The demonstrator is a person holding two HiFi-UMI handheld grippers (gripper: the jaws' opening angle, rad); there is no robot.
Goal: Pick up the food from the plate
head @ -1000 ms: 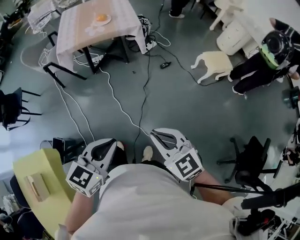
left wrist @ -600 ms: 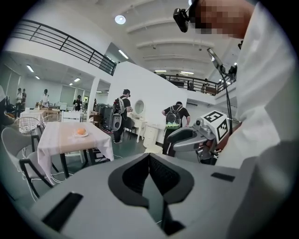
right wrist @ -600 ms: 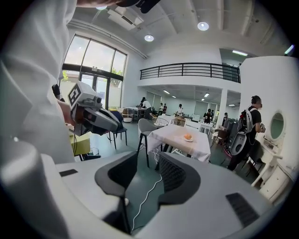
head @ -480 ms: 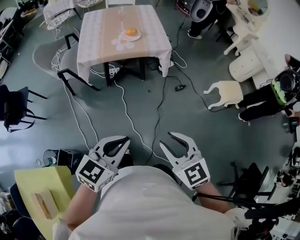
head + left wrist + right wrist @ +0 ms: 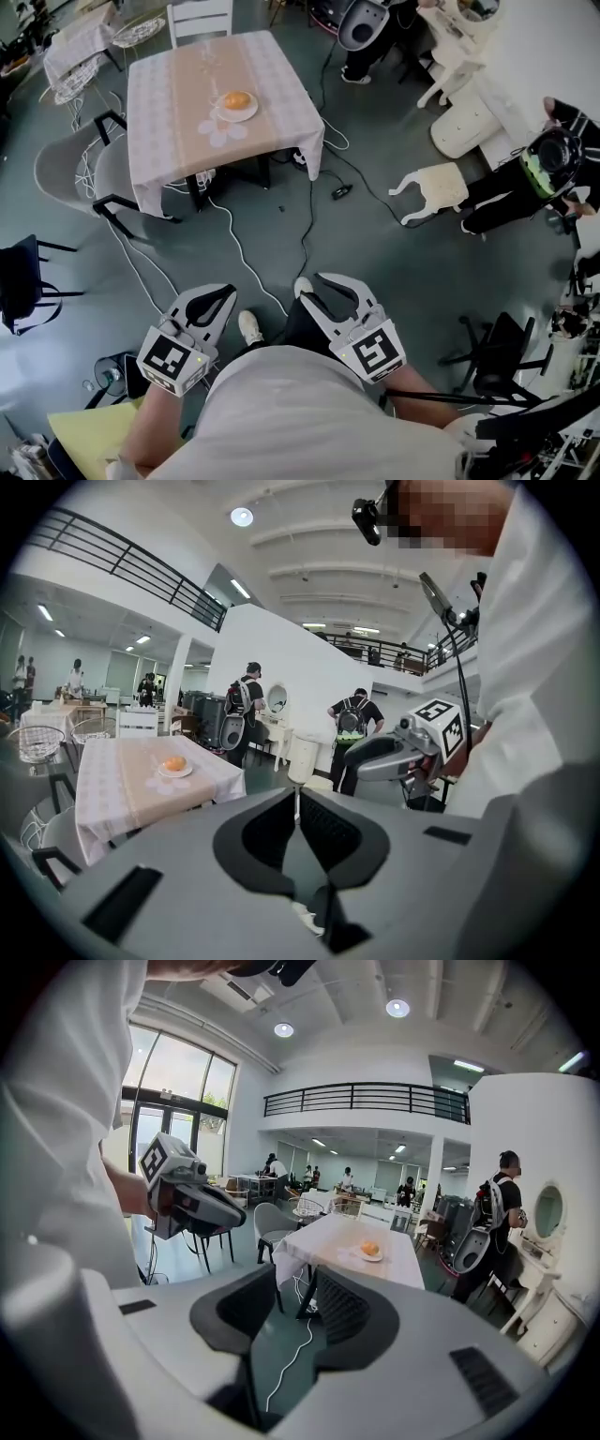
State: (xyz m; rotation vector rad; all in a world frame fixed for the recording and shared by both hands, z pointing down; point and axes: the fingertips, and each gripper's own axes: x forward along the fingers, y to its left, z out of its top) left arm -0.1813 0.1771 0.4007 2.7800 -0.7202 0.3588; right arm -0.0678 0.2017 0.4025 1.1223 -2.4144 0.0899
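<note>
Upper left: round orange food (image 5: 236, 98) on a plate (image 5: 247, 113) on the desk (image 5: 169, 117). Lower centre: left gripper (image 5: 226, 292), jaws clenched, empty; right gripper (image 5: 315, 287), jaws released, empty.

Matt cloth tablecloth (image 5: 169, 103), glossy smooth floor (image 5: 375, 248)

The floor (image 5: 375, 253) between me and the table (image 5: 178, 103) lies open. The only things across it are cables (image 5: 242, 258) that snake from under the tablecloth toward my feet. On the tabletop there is bare cloth all round the plate (image 5: 251, 112) and its food (image 5: 236, 98), so the near edge and the right side both give a way in. A white chair (image 5: 200, 17) stands at the far side and a grey chair (image 5: 66, 173) against the left side. To the right of my path are a pale stool (image 5: 433, 187) and a person in black (image 5: 511, 173). A black chair (image 5: 23, 281) stands off to my left.
</note>
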